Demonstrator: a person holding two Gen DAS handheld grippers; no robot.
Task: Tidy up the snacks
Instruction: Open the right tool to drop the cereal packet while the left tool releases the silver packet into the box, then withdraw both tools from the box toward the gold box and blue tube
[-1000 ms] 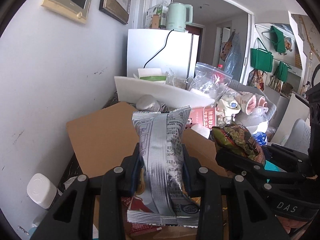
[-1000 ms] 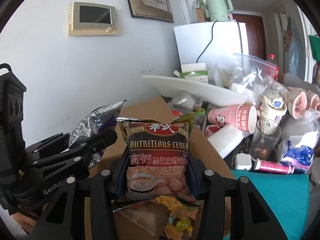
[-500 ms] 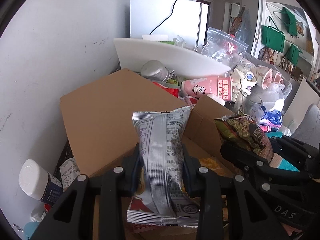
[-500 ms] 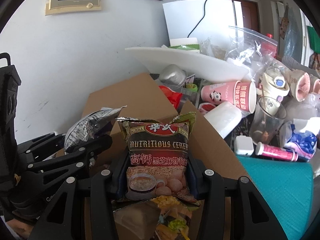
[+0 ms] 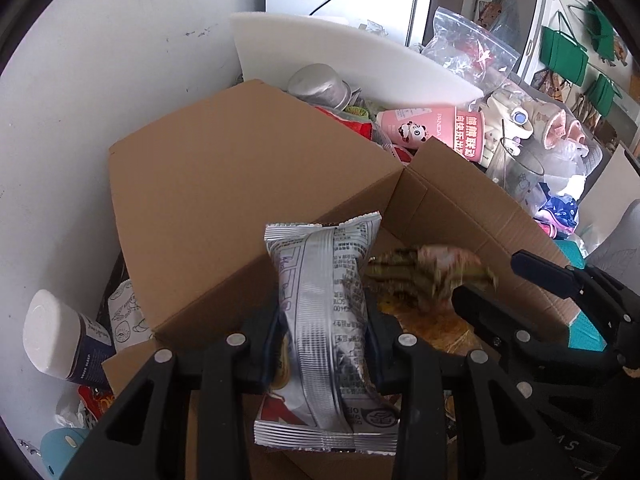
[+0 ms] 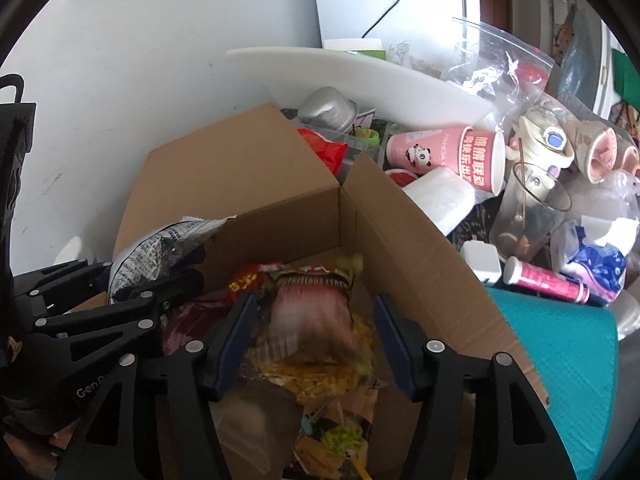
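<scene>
My left gripper (image 5: pixel 322 312) is shut on a silver foil snack packet (image 5: pixel 324 320) and holds it upright over the near edge of an open cardboard box (image 5: pixel 248 184). My right gripper (image 6: pixel 312 336) is open over the same box (image 6: pixel 400 240). The dark cereal packet (image 6: pixel 316 312) is blurred between its spread fingers, free of them, over other snack packets (image 6: pixel 328 440) in the box. In the left wrist view the cereal packet (image 5: pixel 424 276) shows as a blur beside the right gripper (image 5: pixel 516 284). The silver packet (image 6: pixel 168 244) and left gripper (image 6: pixel 160 284) show at left in the right wrist view.
Behind the box lie a pink panda paper cup (image 6: pixel 444 156), a steel pot (image 5: pixel 320 84), a white board (image 5: pixel 344 56), a glass (image 6: pixel 528 212) and plastic bags. A white bottle (image 5: pixel 60 336) lies left of the box by the wall. A teal mat (image 6: pixel 560 352) is at right.
Both grippers tilted down toward the box. My right gripper opened and let go of the cereal packet, which is dropping into the box. My left gripper kept its hold.
</scene>
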